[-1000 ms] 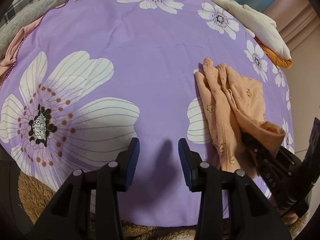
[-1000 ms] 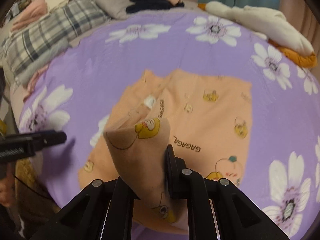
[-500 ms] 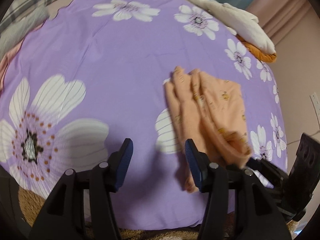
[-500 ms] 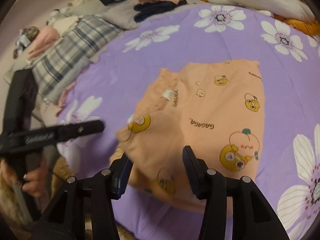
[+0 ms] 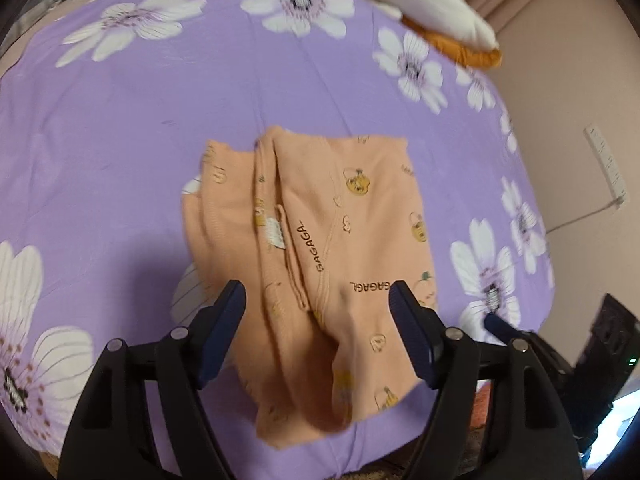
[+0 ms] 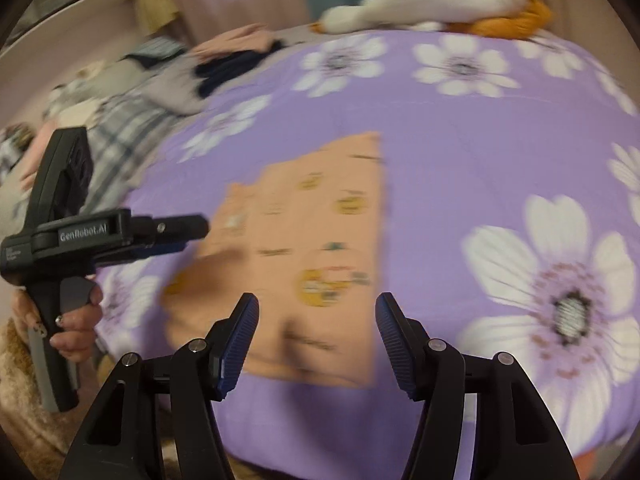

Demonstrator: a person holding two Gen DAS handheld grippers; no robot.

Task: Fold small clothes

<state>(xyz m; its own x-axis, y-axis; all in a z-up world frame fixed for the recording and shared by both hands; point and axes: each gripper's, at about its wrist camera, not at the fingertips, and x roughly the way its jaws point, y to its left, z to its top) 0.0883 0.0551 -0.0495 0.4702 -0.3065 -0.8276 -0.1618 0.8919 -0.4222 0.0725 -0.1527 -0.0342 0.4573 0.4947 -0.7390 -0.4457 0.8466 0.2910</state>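
A small peach garment (image 5: 320,248) with yellow cartoon prints and "GAGAGA" lettering lies folded on the purple flowered bedspread (image 5: 120,140). My left gripper (image 5: 318,332) is open and empty, its jaws spread wide just above the garment's near end. My right gripper (image 6: 316,340) is open and empty, hovering over the near edge of the garment (image 6: 312,248), which looks blurred there. The left gripper's body (image 6: 80,236) shows at the left of the right wrist view, held by a hand. The right gripper's finger (image 5: 500,326) shows at the lower right of the left wrist view.
A cream and orange cloth pile (image 5: 436,8) lies at the far edge of the bed, also in the right wrist view (image 6: 440,0). Plaid, grey, navy and pink clothes (image 6: 160,76) are heaped at the far left. A beige wall (image 5: 580,120) stands to the right.
My right gripper let go of the peach fold, opened and drew back to the right. My left gripper swung right over the garment and opened wider.
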